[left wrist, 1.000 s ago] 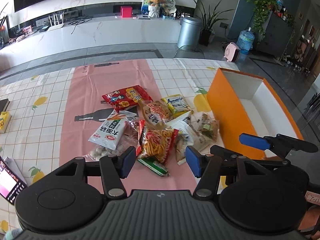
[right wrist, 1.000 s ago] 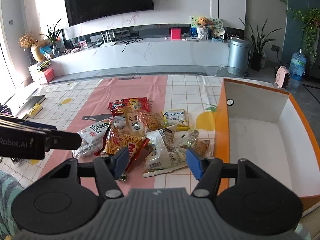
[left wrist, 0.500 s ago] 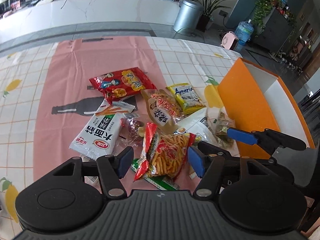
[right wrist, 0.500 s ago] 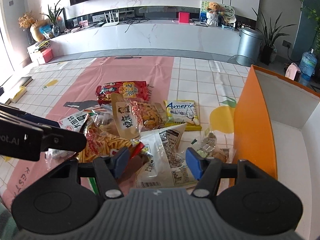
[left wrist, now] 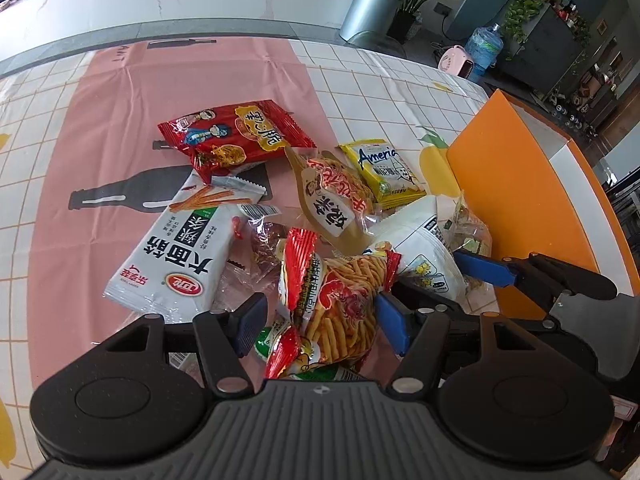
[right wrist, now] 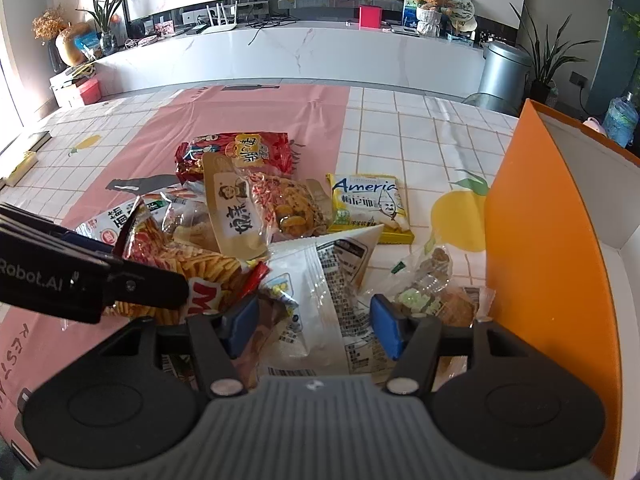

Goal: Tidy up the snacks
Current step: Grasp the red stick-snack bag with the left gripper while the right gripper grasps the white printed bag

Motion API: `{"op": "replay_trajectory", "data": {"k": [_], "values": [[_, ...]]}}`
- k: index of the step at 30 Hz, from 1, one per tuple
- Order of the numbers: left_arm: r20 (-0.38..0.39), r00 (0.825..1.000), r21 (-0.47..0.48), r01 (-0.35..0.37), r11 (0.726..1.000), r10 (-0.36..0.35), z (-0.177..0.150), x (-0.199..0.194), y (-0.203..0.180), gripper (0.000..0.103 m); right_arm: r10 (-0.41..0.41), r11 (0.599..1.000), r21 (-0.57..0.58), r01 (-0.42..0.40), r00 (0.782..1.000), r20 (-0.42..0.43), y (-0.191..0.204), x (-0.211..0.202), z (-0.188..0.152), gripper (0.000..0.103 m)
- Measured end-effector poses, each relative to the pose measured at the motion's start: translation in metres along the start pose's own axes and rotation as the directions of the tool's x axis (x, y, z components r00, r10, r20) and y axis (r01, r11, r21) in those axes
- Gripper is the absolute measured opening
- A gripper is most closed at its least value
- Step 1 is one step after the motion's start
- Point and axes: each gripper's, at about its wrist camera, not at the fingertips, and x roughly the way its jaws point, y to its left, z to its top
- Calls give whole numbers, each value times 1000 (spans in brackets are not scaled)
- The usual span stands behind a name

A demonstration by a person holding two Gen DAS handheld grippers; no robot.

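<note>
Left tongs (left wrist: 320, 320) wide, astride red fries bag (left wrist: 340, 300), long axis near-to-far; right tongs (right wrist: 310, 326) wide over white pouch (right wrist: 320, 292), orange box (right wrist: 540, 240) rightward

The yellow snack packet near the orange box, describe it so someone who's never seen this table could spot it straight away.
Start at the tall orange box on the right of the tablecloth, then look just left to the snack pile's far right edge. The yellow packet lies flat there, beside the tablecloth's printed lemon. It is the only yellow packet, with blue "Ameria" lettering.
</note>
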Motion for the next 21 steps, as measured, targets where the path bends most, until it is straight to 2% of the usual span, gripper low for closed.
{"op": "replay_trajectory", "data": {"k": [6, 9, 16, 21], "values": [[-8, 1000, -16, 14, 1000, -14, -2, 10, 1, 73, -14, 1000, -25, 14, 1000, -3, 3, 5, -3, 60], [4, 1000, -18, 20, 1000, -20, -4, 11, 1, 68, -25, 999, -44, 25, 1000, -2, 6, 7, -5, 59], [23, 999, -27, 26, 999, -25, -5, 8, 0, 53, -36, 997, -67, 37, 999, 13, 9, 4, -7, 44], [44, 999, -19, 1, 1000, 0, -3, 0, -6, 51, -39, 996, -76, 41, 999, 28, 10, -3, -5, 34]]}}
